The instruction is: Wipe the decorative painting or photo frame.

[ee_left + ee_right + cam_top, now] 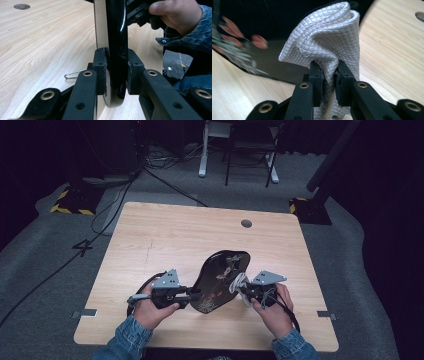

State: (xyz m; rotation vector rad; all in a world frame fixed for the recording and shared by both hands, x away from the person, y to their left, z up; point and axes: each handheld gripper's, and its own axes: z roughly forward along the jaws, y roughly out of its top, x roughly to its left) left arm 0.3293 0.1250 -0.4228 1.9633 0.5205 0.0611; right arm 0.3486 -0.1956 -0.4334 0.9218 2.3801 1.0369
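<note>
The left hand-held gripper [116,75] is clamping the stiff, glossy, slippery tray [222,280] by its rim; the right hand-held gripper [329,75] is pinching the soft cloth [324,37].

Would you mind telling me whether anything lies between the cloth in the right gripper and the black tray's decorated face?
Nothing visible does. The right gripper pinches the bunched white textured cloth right beside the glossy black flower-painted tray, which the left gripper clamps by its edge, tilted up off the light wooden table.
</note>
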